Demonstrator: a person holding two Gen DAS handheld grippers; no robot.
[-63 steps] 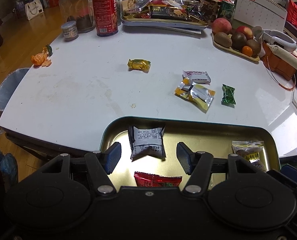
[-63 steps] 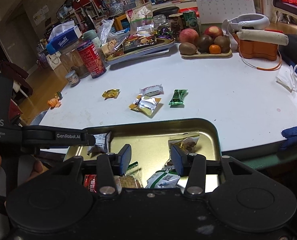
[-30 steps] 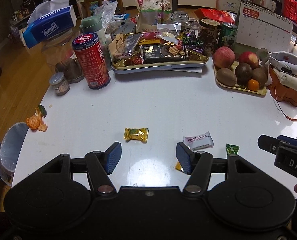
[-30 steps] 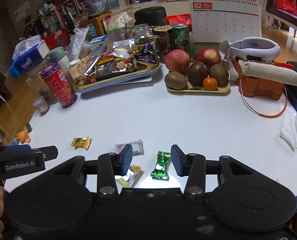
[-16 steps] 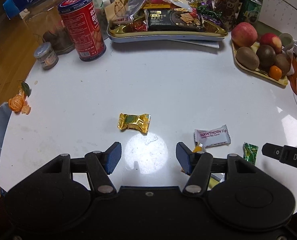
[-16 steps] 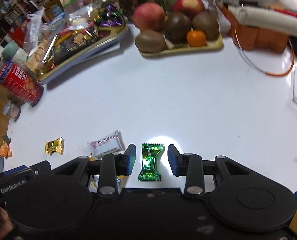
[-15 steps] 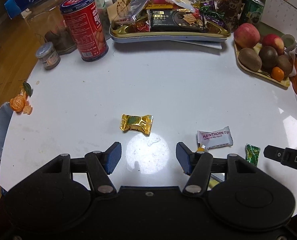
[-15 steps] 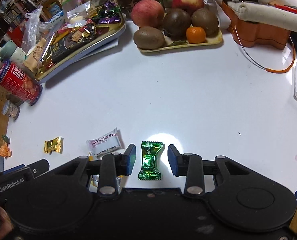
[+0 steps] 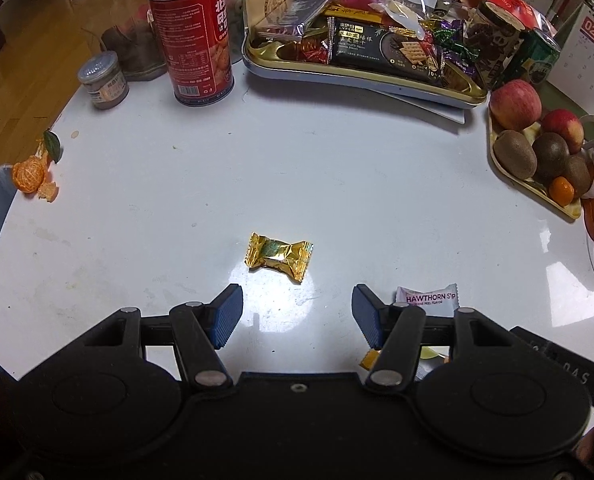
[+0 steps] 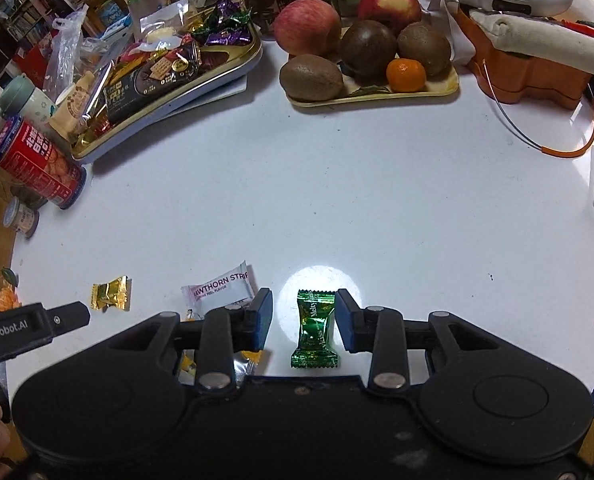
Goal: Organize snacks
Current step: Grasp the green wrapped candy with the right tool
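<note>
On the white table (image 9: 337,168) lies a gold-wrapped candy (image 9: 278,256), just ahead of my left gripper (image 9: 297,312), which is open and holds nothing. A white hawthorn strip packet (image 9: 427,300) sits beside its right finger. In the right wrist view a green-wrapped candy (image 10: 315,328) lies lengthwise between the jaws of my right gripper (image 10: 303,316). These jaws are closing. The right pad is at the wrapper's edge and a gap remains at the left pad. A yellow and silver packet (image 10: 249,360) is partly hidden under the left finger.
At the back stand a gold tray (image 9: 361,76) heaped with snacks, a red biscuit can (image 9: 191,36) and a small jar (image 9: 103,80). A fruit tray (image 10: 377,92) and an orange holder (image 10: 529,72) are at the right. Orange peel (image 9: 29,176) lies at the left edge.
Both grippers came down closer to the table and tipped further downward. The right jaws narrowed around the green candy. The gold candy now lies nearer the left fingers.
</note>
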